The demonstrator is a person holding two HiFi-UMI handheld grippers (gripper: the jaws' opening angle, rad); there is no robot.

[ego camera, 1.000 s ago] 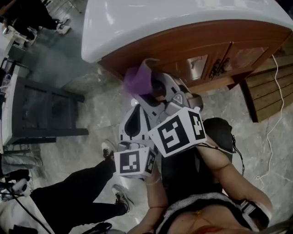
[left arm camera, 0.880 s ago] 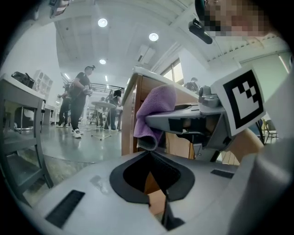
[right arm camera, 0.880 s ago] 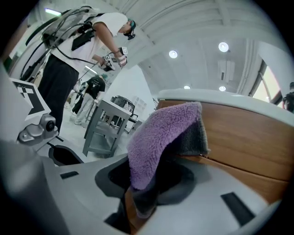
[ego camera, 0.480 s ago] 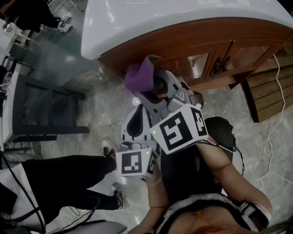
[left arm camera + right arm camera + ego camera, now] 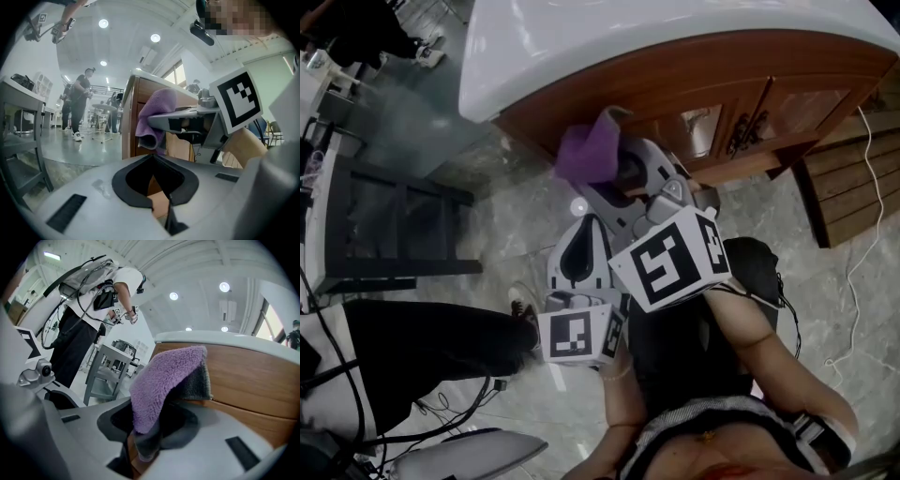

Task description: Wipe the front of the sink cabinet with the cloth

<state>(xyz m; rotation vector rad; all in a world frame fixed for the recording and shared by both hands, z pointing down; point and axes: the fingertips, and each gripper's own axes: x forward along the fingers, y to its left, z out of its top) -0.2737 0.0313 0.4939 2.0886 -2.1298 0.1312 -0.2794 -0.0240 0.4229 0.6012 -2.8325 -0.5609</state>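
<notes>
Cloth [image 5: 586,155] of purple pile clenched in the right tool [image 5: 614,169], bunched over the jaw tips and held at the wooden front of the sink cabinet [image 5: 675,80], just below the white sink top [image 5: 628,33]; touching the wood or barely apart, cannot tell. Confirmed up close in the right gripper view: jaws closed on a grey fold of the cloth, purple side draped over the top, cabinet front filling the right half. Seen side-on in the left gripper view only: cloth hanging off the right tool's tip before the cabinet's corner. Left tool [image 5: 159,197] clenched with nothing between its jaws, hanging lower and further back from the cabinet. Shown by the head view alone: dark door handles [image 5: 739,133] well to the right of the cloth, a grey rack [image 5: 384,220] on the marble floor [image 5: 516,216], and a bystander's black trouser leg [image 5: 431,342].
</notes>
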